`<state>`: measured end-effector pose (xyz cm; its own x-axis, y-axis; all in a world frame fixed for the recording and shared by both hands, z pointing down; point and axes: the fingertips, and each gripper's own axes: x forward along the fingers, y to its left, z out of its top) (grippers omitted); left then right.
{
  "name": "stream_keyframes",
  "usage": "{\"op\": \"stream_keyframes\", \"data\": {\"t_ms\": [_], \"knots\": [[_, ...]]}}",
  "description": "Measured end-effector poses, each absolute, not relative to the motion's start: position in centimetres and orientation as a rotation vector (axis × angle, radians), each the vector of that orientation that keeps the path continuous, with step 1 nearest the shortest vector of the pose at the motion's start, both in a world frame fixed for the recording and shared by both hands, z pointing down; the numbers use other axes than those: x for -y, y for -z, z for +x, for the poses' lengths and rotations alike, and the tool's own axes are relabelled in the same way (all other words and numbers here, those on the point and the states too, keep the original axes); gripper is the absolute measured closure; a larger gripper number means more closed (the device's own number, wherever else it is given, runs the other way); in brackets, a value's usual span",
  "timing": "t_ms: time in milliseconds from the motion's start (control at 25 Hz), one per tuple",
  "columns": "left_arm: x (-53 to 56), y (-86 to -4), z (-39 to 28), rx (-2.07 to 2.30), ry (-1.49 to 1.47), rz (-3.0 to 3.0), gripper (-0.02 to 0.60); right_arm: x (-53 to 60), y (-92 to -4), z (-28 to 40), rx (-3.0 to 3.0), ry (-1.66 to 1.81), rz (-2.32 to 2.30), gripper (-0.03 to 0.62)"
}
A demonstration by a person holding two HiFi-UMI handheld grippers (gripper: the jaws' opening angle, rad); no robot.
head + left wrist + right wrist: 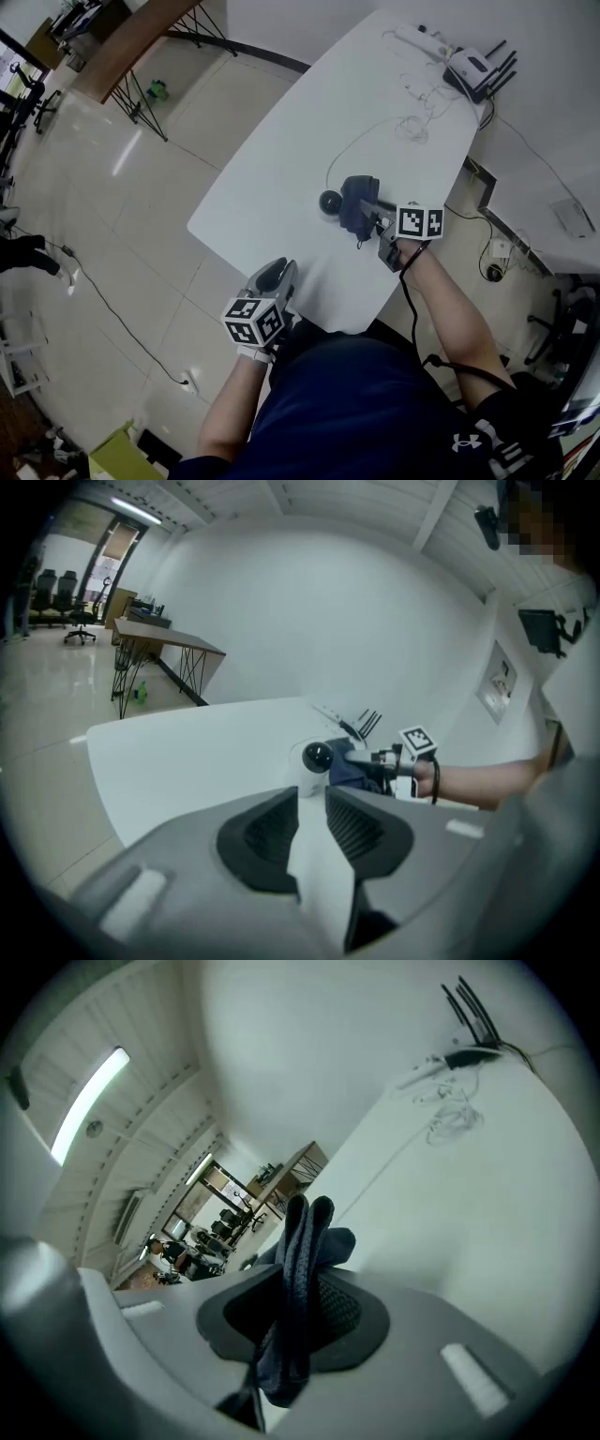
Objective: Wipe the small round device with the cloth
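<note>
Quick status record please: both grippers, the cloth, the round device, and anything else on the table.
left gripper: jaws slightly apart, nothing between them; near the table's front edge
right gripper: jaws shut on the cloth
cloth: dark blue, bunched, right beside the device; contact not certain
small round device: black dome, standing on the white table
other: router and thin cables at the far end

The white table (281,178) carries a small round device (330,201), a router (473,70) and loose cables (412,125).
</note>
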<state>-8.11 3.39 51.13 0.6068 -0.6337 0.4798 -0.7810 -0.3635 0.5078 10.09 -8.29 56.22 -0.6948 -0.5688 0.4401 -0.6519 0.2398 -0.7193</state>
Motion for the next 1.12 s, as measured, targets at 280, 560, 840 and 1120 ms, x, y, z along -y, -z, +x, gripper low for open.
{"op": "stream_keyframes", "data": {"t_ms": [280, 560, 840, 1120], "knots": [[0.8, -49.8, -4.7, 1.084, -0.413, 2.260, 0.489, 6.6, -62.6, 10.4, 2.245, -1.582, 1.199, 0.516], [6.2, -51.0, 1.1, 1.000, -0.702, 2.493, 0.488, 8.0, -54.8, 12.5, 2.345, -1.060, 1.311, 0.514], [7.0, -47.9, -1.8, 1.111, -0.525, 2.399, 0.488, 4.9, -49.2, 2.2, 2.370, -0.200, 0.604, 0.514], [4.1, -49.1, -5.9, 1.199, -0.528, 2.294, 0.488, 5.4, -52.8, 1.4, 2.379, -0.353, 0.649, 0.516]]}}
